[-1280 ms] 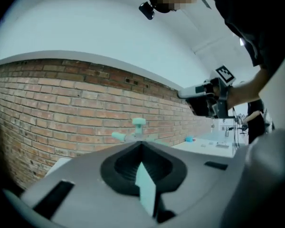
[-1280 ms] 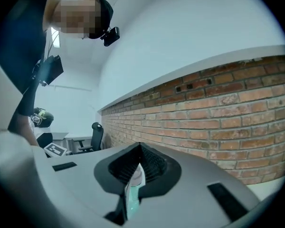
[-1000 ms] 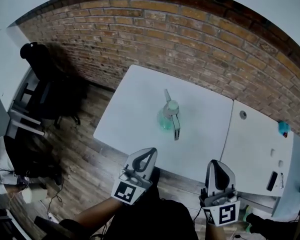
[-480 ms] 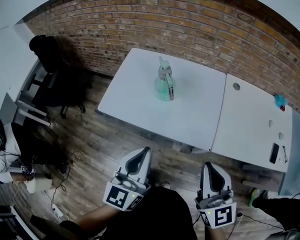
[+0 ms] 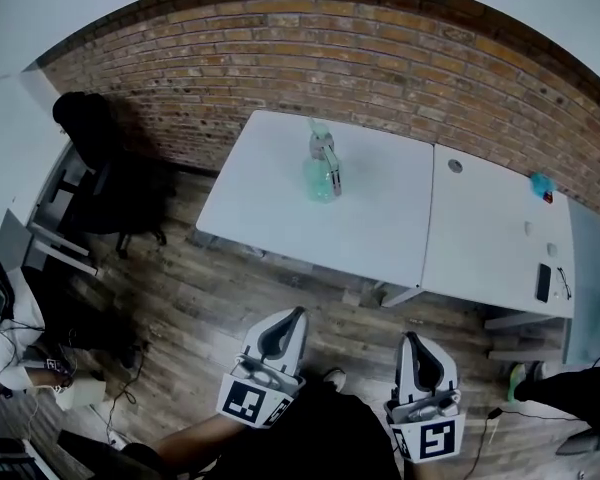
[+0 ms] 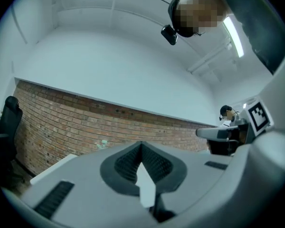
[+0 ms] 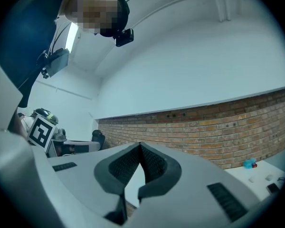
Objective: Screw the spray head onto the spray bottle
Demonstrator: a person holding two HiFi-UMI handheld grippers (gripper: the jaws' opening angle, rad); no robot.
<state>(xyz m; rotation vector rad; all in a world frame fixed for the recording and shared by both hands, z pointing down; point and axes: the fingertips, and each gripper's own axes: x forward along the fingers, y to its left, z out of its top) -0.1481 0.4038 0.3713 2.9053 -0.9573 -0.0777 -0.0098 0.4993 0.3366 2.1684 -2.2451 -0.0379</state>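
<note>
"Over the wooden floor, on the left, what is your left hand-held gripper holding?"

"Nothing. It's clenched on itself, jaws meeting with no thing between them, and it sits well short of the tabletop."

"And the task's things?"

"Middle of that tabletop, toward the brick wall. The spray bottle stands upright with the spray head on its neck, trigger hanging down the side (too small from up here to tell whether the collar is wound home or only resting)."

"So where does that leave the job?"

"It fits two readings: a head merely set on, or one already tightened. Either way, I judge that good work hinges on the collar sitting square on the neck, since a tilted one would cross the thread. The light bottle also wants steadying by its body, not its trigger."

"The right side?"

"My right hand-held gripper is likewise clenched and empty, over the floor, well apart from the bottle."
</note>
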